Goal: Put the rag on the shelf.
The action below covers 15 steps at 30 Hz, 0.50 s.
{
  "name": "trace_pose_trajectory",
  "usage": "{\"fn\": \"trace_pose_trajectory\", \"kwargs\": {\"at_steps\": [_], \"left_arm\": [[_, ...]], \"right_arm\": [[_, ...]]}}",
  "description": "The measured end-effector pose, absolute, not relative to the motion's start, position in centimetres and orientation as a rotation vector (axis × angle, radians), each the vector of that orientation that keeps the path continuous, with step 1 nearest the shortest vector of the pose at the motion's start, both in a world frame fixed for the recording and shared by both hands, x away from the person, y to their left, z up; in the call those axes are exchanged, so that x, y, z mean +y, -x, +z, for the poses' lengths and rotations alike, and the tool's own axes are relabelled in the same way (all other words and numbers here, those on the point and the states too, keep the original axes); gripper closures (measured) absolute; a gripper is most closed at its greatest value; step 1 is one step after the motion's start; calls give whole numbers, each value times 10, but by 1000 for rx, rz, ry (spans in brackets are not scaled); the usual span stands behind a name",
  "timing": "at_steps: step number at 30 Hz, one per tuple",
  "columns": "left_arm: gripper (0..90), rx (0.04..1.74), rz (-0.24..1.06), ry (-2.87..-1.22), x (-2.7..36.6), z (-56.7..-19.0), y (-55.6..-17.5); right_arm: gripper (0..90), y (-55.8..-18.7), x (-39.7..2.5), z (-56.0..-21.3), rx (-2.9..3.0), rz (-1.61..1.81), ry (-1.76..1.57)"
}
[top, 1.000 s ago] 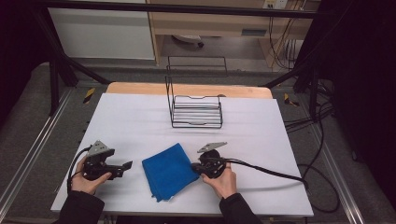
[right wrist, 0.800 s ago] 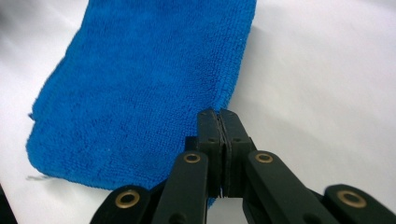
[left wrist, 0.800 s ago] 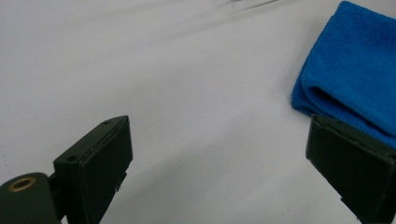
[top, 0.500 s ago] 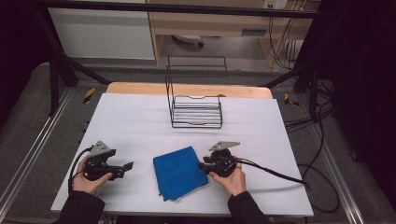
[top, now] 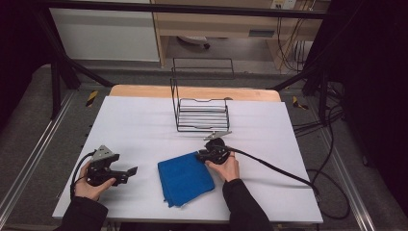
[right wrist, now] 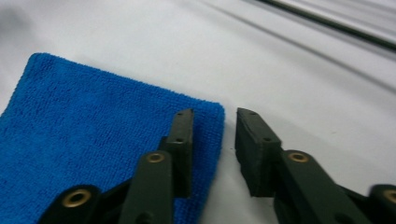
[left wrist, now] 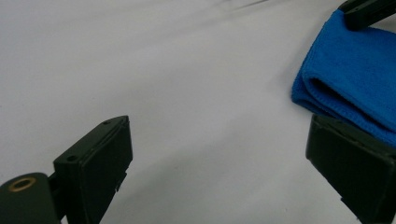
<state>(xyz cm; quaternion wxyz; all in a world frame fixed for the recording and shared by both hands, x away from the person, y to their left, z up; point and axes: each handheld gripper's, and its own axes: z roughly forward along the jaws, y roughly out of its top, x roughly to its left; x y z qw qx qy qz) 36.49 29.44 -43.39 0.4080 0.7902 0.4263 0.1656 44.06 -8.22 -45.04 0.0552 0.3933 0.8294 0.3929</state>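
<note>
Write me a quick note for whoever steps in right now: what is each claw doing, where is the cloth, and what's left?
Left claw: wide open, resting on the white table, apart from the cloth, holding nothing.
Right claw: jaws a little apart, straddling the far right corner edge of the folded blue microfibre cloth, one jaw over it, one beside it; not gripping.
The cloth lies folded near the front of the table, between the two claws. The black wire rack stands empty behind it.
Done: cloth looks folded. Left: probably close on that corner and move or fold the cloth further.
</note>
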Motion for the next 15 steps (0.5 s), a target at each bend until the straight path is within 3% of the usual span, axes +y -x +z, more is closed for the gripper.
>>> {"fn": "trace_pose_trajectory", "kwargs": {"at_steps": [5, 15], "left_arm": [[72, 1072, 418, -1998, 294, -434, -365], [72, 1072, 415, -1997, 293, -434, -364]], "right_arm": [[866, -438, -82, -449, 2512, 1202, -1212], [877, -420, -107, -429, 2377, 1104, -1317]]}}
